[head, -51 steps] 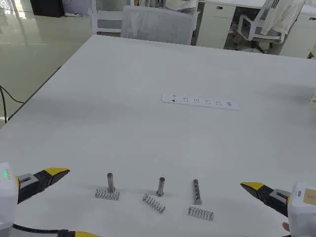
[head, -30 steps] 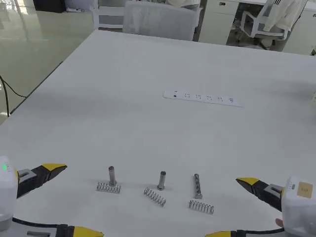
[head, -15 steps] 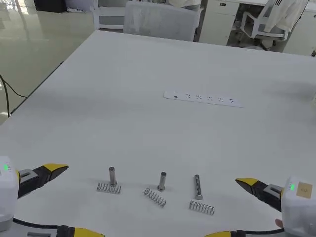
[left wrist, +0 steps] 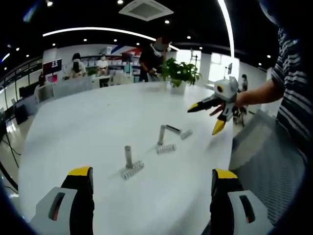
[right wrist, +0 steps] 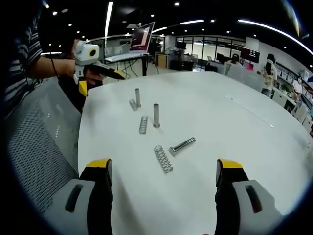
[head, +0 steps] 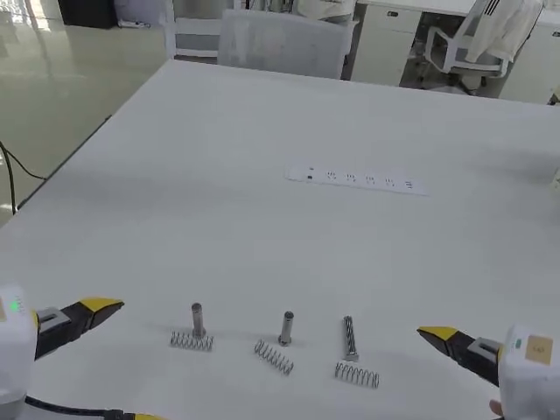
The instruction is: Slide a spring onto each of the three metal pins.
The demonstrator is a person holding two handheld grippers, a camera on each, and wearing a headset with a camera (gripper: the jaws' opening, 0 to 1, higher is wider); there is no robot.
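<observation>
My left gripper and right gripper both gape wide, empty. Three springs lie loose beside the pins.

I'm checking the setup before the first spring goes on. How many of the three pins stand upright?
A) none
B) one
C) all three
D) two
D: the left pin and the middle pin stand on end, while the right pin lies on its side next to a spring.
</observation>
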